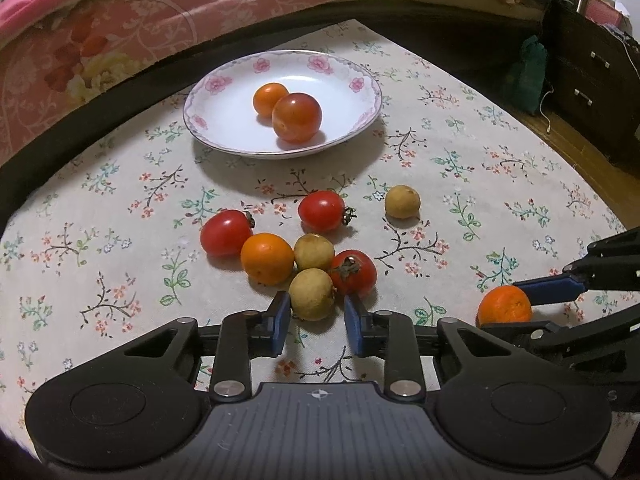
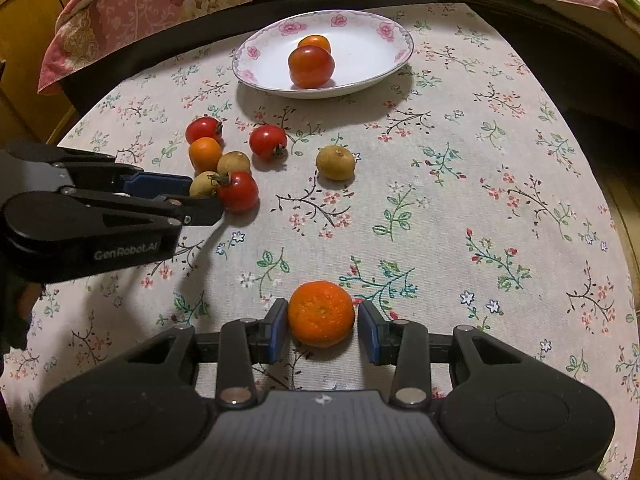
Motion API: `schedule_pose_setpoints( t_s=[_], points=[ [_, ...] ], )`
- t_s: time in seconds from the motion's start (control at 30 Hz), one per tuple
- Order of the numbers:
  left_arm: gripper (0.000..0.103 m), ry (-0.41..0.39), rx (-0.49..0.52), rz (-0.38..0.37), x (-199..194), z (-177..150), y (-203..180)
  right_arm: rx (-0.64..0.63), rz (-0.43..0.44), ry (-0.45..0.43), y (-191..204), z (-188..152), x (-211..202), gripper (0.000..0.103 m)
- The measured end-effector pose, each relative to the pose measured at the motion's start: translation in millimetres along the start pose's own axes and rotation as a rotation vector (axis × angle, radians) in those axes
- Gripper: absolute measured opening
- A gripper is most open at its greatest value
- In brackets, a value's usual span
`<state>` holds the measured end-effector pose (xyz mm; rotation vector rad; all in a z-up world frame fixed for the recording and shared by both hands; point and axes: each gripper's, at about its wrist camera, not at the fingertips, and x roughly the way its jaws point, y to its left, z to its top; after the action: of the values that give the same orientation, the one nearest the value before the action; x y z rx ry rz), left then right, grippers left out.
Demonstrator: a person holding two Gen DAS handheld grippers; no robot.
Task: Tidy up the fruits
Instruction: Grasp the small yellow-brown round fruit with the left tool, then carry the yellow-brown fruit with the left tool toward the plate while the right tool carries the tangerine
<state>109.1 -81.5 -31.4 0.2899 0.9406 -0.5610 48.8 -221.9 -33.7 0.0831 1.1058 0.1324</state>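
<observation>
A white floral plate (image 1: 360, 80) (image 2: 396, 32) holds an orange fruit (image 1: 270, 98) and a reddish tomato (image 1: 297, 117). In front of it lies a cluster of red tomatoes (image 1: 226, 232), an orange (image 1: 267, 258) and tan longans (image 1: 314, 252). My left gripper (image 1: 316, 308) (image 2: 200, 198) straddles the nearest longan (image 1: 312, 294). Its left pad touches the fruit and a thin gap shows at the right pad. My right gripper (image 2: 322, 324) is shut on a small orange (image 2: 321, 314) (image 1: 505, 305) that rests on the cloth. One longan (image 2: 335, 162) lies apart.
The round table wears a flowered cloth (image 2: 460, 208) with bare room on its right half. A red tomato (image 1: 353, 272) touches the straddled longan. A bed with pink bedding (image 1: 200, 4) runs behind the table, and dark drawers (image 1: 592, 80) stand at the far right.
</observation>
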Motion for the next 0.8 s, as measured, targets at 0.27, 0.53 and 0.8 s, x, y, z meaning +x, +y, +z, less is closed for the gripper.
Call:
schedule_pose_setpoints(
  t_s=[0.27,0.53,0.8],
  points=[
    [0.037,0.006,-0.013,0.012,12.0,0.8,0.5,0.007,-0.001,-0.003,-0.8,1.0,0.8,0.036],
    [0.033,0.008,-0.007,0.007,7.2,1.0,-0.3,0.003,-0.009,-0.010,-0.2,0.9,0.3,0.036],
    [0.033,0.003,-0.007,-0.007,-20.4,-15.2,-2.8,-0.018,-0.017,-0.030,1.5,0.5,-2.1,0.035]
  ],
)
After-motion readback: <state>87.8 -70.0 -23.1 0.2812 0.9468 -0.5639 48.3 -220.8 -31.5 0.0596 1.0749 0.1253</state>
